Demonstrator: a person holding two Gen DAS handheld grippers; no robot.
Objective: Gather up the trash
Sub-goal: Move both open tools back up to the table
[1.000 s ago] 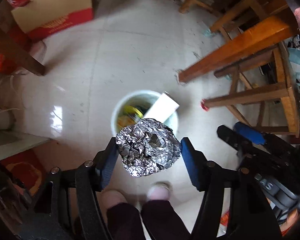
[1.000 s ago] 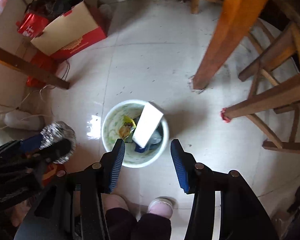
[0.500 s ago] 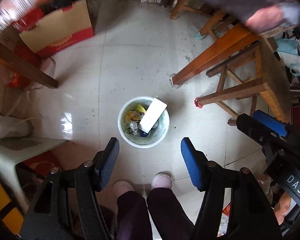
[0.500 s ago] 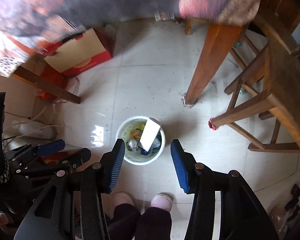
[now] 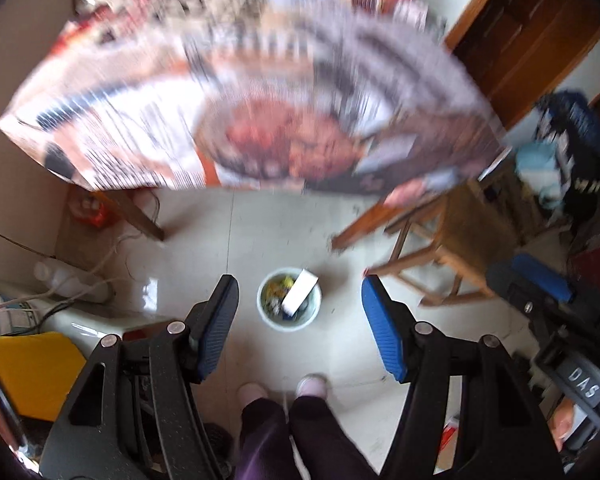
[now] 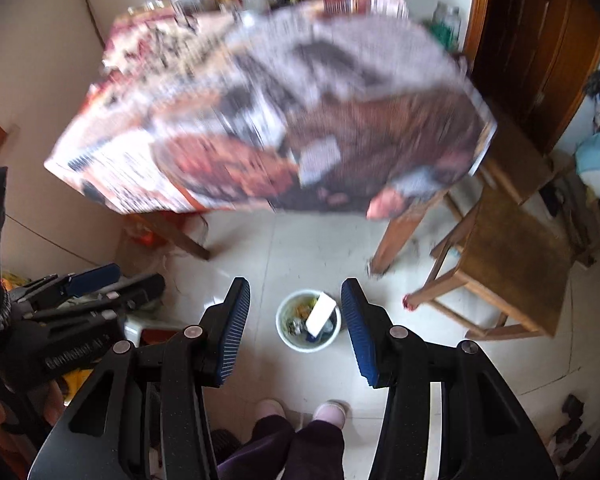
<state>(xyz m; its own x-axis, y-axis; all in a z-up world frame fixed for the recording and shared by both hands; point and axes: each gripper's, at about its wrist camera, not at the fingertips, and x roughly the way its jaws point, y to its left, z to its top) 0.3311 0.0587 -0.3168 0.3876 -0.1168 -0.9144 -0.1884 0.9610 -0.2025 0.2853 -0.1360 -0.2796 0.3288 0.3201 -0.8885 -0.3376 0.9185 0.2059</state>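
A small white trash bin [image 5: 290,303] [image 6: 309,320] stands far below on the tiled floor. In it lie a white box [image 5: 299,293] [image 6: 321,313], a crumpled foil ball [image 5: 275,306] [image 6: 295,326] and yellow wrappers. My left gripper [image 5: 298,322] hangs high above the bin, open, with nothing between its blue pads. My right gripper [image 6: 296,322] is just as high and open, also holding nothing. Each gripper shows at the side of the other's view, the right gripper [image 5: 540,280] in the left wrist view and the left gripper [image 6: 112,280] in the right wrist view.
A table [image 5: 240,92] [image 6: 268,120] under a printed cover, motion-blurred, fills the upper part with bottles at its far end. A wooden chair [image 5: 456,248] [image 6: 508,256] stands right of the bin. The person's feet [image 5: 284,390] are below it. A yellow object [image 5: 28,372] and cables lie left.
The left gripper let go of the foil ball, which now lies in the bin. Both grippers then rose high above the floor, so the bin looks much smaller and the tabletop came into view.
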